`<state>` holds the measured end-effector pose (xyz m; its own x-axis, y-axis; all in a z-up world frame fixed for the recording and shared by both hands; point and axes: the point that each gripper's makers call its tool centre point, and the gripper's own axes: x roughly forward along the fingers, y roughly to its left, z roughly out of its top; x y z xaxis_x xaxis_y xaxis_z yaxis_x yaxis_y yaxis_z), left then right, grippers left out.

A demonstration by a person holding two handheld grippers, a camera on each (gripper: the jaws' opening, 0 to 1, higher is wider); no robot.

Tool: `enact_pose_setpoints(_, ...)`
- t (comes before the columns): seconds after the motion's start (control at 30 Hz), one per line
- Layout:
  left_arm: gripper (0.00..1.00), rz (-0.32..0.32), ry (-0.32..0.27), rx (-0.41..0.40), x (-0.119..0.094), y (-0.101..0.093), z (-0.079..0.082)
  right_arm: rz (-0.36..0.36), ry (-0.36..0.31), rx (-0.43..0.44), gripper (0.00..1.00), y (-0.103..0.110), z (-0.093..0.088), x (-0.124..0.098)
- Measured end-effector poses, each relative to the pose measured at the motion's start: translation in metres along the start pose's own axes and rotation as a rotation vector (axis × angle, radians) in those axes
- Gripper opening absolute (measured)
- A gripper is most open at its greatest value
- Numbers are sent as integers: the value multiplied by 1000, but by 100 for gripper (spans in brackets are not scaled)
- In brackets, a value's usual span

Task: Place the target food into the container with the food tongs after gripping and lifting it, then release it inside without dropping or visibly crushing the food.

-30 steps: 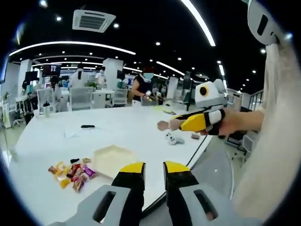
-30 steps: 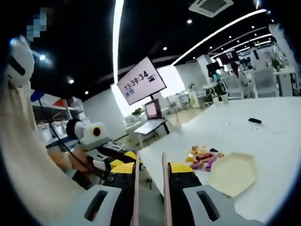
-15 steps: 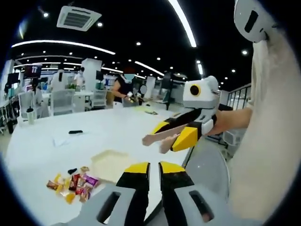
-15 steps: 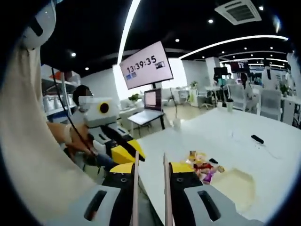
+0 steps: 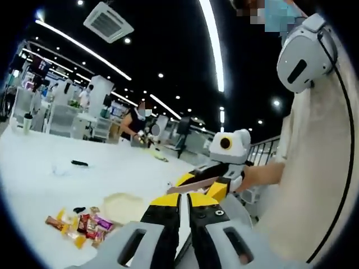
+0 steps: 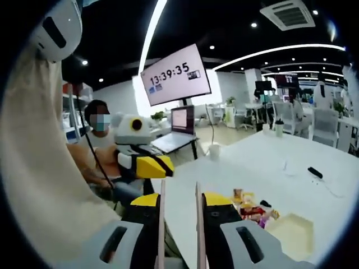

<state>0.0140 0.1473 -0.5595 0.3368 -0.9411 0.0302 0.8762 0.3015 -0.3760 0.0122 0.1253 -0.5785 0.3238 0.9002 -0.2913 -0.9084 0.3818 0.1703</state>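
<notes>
In the right gripper view my right gripper (image 6: 179, 202) is shut on the food tongs (image 6: 162, 221), whose two beige arms run up between the yellow jaws and stand slightly apart. A pile of wrapped snacks (image 6: 253, 208) lies on the white table, with the beige container (image 6: 291, 232) just beyond it to the right. My left gripper (image 6: 162, 166) hovers left of the table. In the left gripper view my left gripper (image 5: 184, 203) is shut and holds nothing. The snacks (image 5: 78, 224) and container (image 5: 120, 206) lie lower left. The right gripper (image 5: 202, 185) with the tongs (image 5: 188, 188) sits just above my jaws.
A white table (image 6: 263, 168) carries a cup (image 6: 213, 150), a small black item (image 6: 315, 172) and a cable. Behind it stand a laptop (image 6: 182, 120) and a clock screen (image 6: 174, 75). A seated person (image 6: 101, 126) is at the left. More people stand far back (image 5: 134, 120).
My left jaws have closed from a small gap to touching. Both cameras have swung. In the left gripper view the right gripper with the tongs has dropped closer to my jaws.
</notes>
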Motion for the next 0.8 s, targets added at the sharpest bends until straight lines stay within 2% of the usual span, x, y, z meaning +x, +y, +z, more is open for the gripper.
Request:
enact_pose_setpoints(0.13,2,-80,21,-9,1,-3,1,-25,25,-22,28,4,0,10)
enact_pose_setpoints(0.2,2,-142,41,3,2,-7,-2,-34,32,-26,28,5,1,12)
enact_pose_setpoints(0.33,2,-210,70,21,0,-13,-5,-42,35,-27,28,7,2,14)
enact_pose_setpoints(0.43,3,-234,90,36,-3,-14,-7,-47,44,-22,28,9,0,16)
enact_pose_setpoints(0.53,2,-239,106,53,-9,-13,-9,-57,54,-17,28,11,-2,17)
enact_pose_setpoints(0.7,6,-212,86,48,-20,-6,-8,-94,82,8,27,9,-10,18)
enact_pose_setpoints(0.77,7,-182,83,46,-23,-1,-10,-195,155,10,25,-7,-25,14)
enact_pose_setpoints(0.8,7,-171,86,46,-25,0,-12,-251,214,0,24,-17,-40,12)
